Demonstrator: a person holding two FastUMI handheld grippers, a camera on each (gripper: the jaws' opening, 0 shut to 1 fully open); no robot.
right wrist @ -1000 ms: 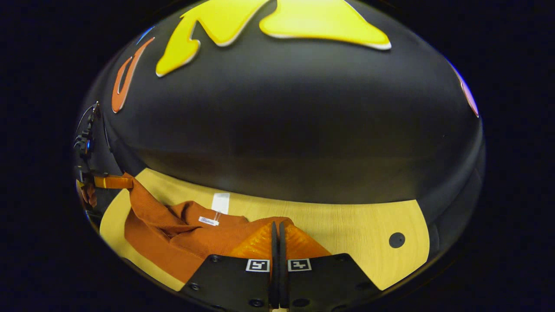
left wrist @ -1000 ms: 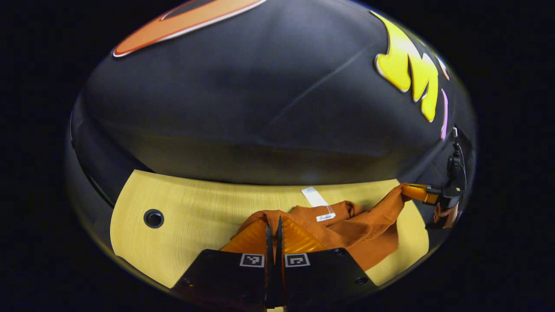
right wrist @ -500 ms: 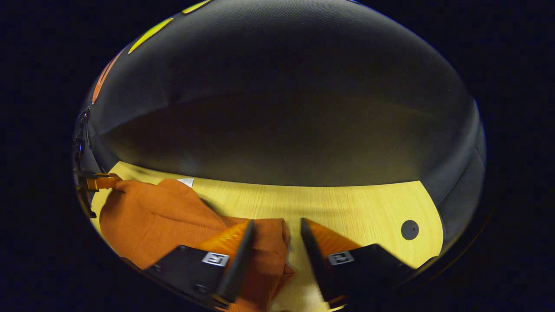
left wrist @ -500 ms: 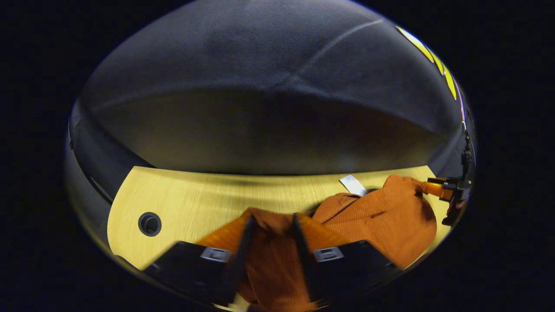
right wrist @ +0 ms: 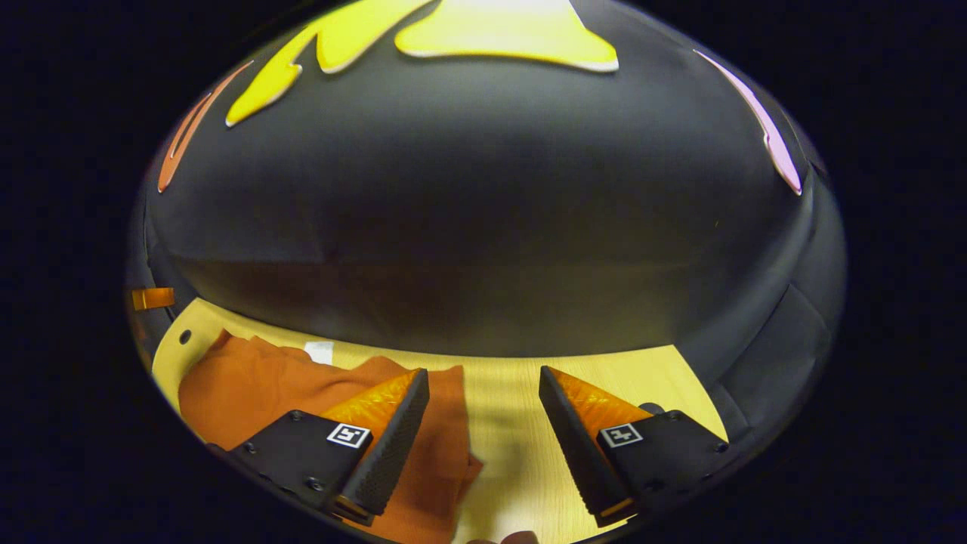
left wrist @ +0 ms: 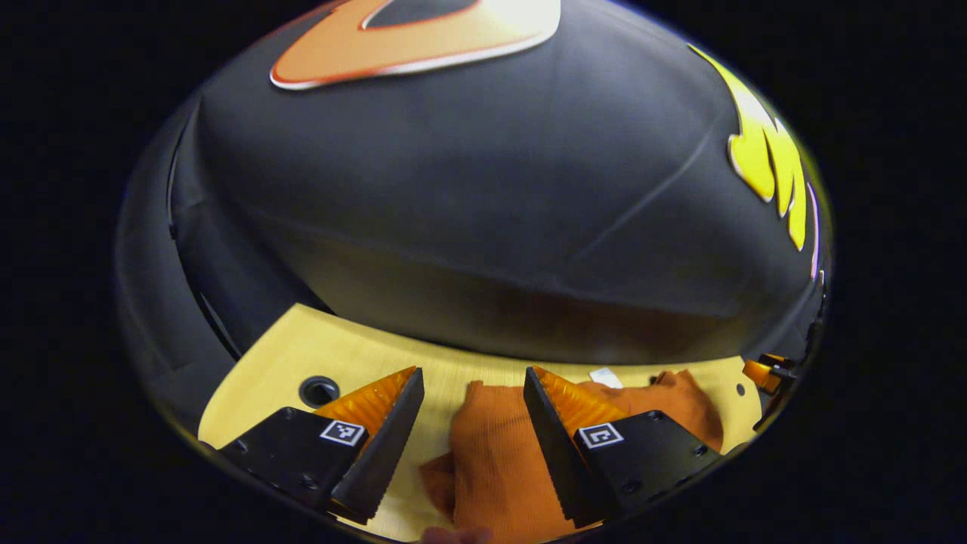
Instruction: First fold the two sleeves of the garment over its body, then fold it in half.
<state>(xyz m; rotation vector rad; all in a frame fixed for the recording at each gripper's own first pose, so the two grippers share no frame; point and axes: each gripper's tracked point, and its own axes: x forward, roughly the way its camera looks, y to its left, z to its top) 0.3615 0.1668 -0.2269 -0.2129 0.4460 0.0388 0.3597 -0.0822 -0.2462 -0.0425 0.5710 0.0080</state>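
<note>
- The left gripper view rides low and close over the wooden table (left wrist: 363, 355), facing the booth wall at 12 o'clock; its own fingers spread at 5 and 7 o'clock.
- The right gripper view sits equally low and near, facing the same wall, its fingers likewise at the bottom.
- Both share the orange garment (left wrist: 491, 461) (right wrist: 249, 378): toward 4 o'clock in the left gripper view, toward 8 o'clock in the right gripper view.
</note>
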